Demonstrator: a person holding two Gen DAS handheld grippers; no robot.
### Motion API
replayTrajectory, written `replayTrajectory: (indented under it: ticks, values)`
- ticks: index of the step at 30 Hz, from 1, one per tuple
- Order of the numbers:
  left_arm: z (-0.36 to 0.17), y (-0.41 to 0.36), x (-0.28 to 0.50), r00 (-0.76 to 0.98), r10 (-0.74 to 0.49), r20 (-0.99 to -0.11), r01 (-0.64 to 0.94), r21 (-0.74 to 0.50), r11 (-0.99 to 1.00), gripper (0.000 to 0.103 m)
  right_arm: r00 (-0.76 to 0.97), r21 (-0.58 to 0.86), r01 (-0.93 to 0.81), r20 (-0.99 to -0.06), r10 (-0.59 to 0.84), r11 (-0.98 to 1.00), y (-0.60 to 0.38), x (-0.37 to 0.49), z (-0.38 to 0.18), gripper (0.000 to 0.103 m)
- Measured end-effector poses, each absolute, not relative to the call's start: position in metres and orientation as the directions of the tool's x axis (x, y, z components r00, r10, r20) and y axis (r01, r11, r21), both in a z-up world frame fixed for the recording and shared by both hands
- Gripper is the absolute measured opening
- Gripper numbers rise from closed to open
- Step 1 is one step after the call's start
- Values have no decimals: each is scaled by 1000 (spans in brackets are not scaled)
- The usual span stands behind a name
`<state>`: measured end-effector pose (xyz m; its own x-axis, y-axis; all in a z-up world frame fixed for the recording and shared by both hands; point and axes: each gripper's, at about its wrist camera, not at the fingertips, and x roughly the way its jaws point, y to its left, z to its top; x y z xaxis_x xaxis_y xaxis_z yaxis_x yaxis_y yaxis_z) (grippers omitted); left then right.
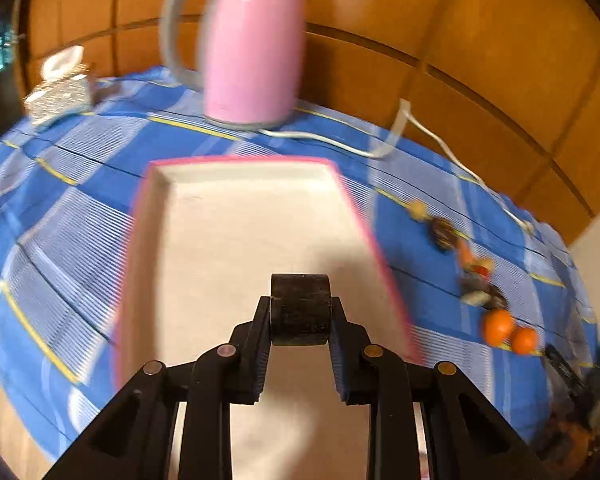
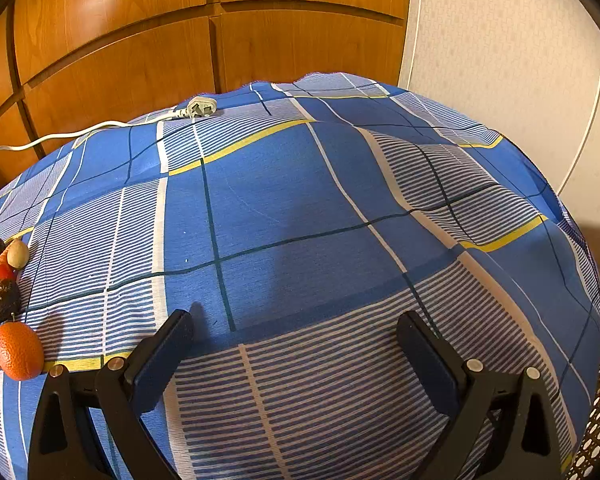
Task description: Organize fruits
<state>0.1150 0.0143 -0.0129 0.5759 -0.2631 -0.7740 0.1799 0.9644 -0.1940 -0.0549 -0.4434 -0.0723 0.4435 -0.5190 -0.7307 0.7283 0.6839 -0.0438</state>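
- So far nothing is sorted: the tray (image 1: 228,240), white inside with a pink rim, lies bare on the blue checked worktop (image 2: 300,208)
- Left gripper (image 1: 300,312) has its jaws pinching a dark, stubby cylinder (image 1: 300,304), held over the near end of the tray; what that piece is I cannot tell
- Right gripper (image 2: 296,356) hangs over bare cloth with jaws spread wide and nothing between them
- Fruits (image 2: 4,304) sit in a loose row well to the right of the tray: two oranges (image 2: 18,350), dark wrinkled pieces, a pale one, a red one
- Pink kettle (image 1: 252,44) stands beyond the tray, its cord (image 2: 60,136) trailing across the cloth
- Left to do, I judge: nearly everything, each fruit yet to go into the tray
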Motion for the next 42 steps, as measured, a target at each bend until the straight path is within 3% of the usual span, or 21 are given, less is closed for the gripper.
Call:
replayTrajectory:
  ticks: [15,16,18,20,30,42]
  values:
    - [-42,56,158,596,-135,-792,21,-153,988,28,443,-43,729,-731,-519,683,-442,-54,-73,103]
    - [-43,56,157,596,-133,-792,17,-154,988,31,443,-43,729,-731,-519,683,-442,-54,-73,103]
    - [-42,57,154,608,-133,-783,6,-163,987,60,443,-43,729,-730,-520,683,-442,-54,-73,103]
    - [-39,59,149,628,-126,-768,-9,-169,986,66,443,-43,729,-731,-520,683,-442,-54,-73,103]
    - [-17,49,106,674,-124,-728,0,-168,986,66,443,-43,729,-731,-519,683,-441,-54,-73,103]
    - [-22,46,60,657,-129,-743,-11,-180,984,74,443,-43,730,-731,-520,682,-441,-54,-73,103]
